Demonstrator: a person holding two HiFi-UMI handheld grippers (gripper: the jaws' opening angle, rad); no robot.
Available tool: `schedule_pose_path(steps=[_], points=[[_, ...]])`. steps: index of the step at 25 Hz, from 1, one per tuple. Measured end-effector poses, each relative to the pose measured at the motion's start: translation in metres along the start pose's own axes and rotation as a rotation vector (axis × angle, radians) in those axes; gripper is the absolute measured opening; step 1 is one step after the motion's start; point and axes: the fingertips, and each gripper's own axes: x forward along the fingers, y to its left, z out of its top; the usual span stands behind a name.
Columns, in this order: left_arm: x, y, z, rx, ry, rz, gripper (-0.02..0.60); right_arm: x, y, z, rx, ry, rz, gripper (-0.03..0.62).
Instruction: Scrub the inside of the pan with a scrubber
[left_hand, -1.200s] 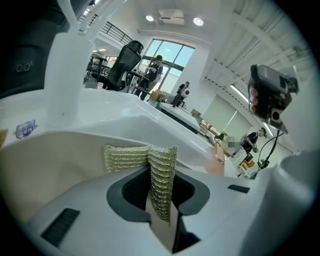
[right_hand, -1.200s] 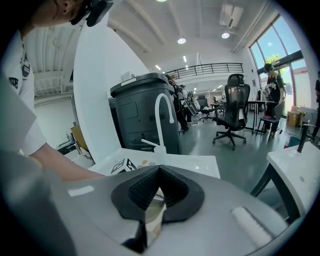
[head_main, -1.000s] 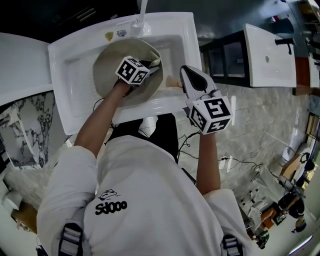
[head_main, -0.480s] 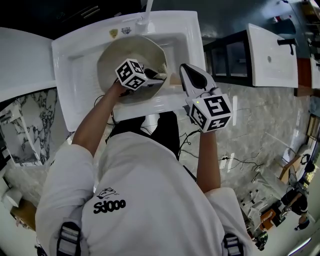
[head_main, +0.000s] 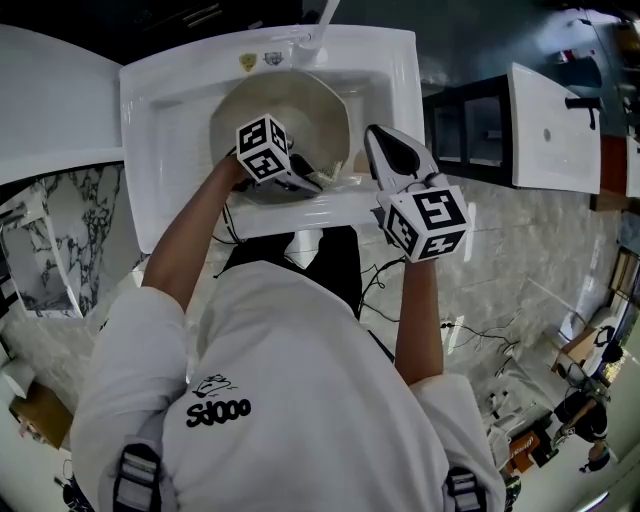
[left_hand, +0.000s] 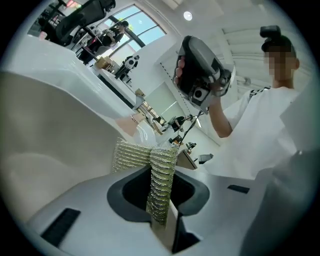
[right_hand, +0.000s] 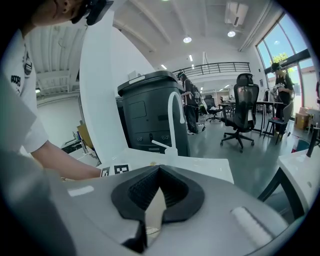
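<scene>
Left gripper view: the left gripper (left_hand: 161, 220) has its jaws clamped on the mesh scrubber (left_hand: 159, 185), inside the beige pan (head_main: 290, 110) in the white sink (head_main: 160, 150); the right gripper (head_main: 378, 150) grips the pan's handle (right_hand: 155, 205)

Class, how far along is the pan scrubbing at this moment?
Done: the pan sits in the sink, the left gripper clamps the scrubber, and the right gripper grips the handle. In hand: the scrubber is inside the pan, by its wall. Left: how much is scrubbed can't be judged.
</scene>
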Motion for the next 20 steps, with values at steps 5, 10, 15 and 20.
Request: schedule_pose_path(steps=[5, 10, 15, 20], points=[[-0.003, -0.012, -0.008, -0.044, 0.036, -0.082, 0.071, 0.002, 0.001, -0.002, 0.0, 0.007, 0.002, 0.009], [0.001, -0.002, -0.009, -0.011, 0.091, -0.019, 0.066, 0.004, -0.002, -0.003, 0.003, 0.012, -0.001, 0.009], [0.004, 0.015, -0.016, 0.006, 0.144, 0.072, 0.066, 0.005, -0.004, -0.005, 0.005, 0.015, -0.003, 0.009], [0.006, 0.038, -0.022, 0.016, 0.214, 0.19, 0.067, 0.003, -0.009, -0.006, 0.008, 0.021, -0.008, 0.009]])
